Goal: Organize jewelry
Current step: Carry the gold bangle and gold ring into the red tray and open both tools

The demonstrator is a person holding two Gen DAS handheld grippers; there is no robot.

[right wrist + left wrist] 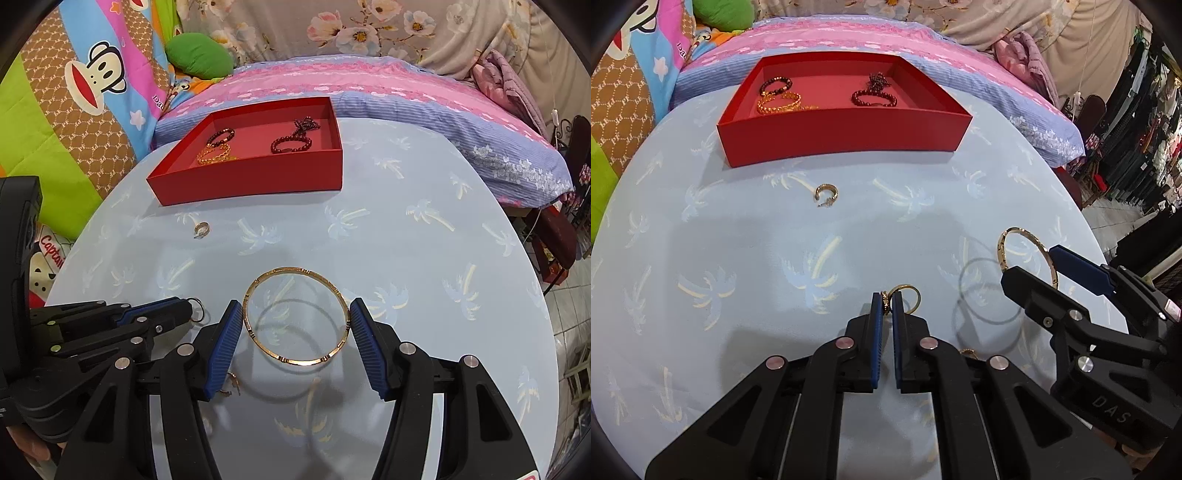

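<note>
My left gripper [886,306] is shut on a small gold ring [905,297], held just above the blue table; it also shows in the right wrist view [184,308]. My right gripper [295,321] is shut on a gold bangle [295,317], its pads pressing both sides and holding it above the table; the bangle also shows in the left wrist view [1023,254]. A gold hoop earring [826,195] lies loose on the table before the red box [842,136]. The box holds several bead bracelets [873,98] and a gold chain [779,103].
Another small gold piece [231,384] lies on the table under my right gripper's left finger. The round table [443,277] has a palm-tree print cloth. A bed with pillows [406,96] stands behind it. The table's edge drops off at right.
</note>
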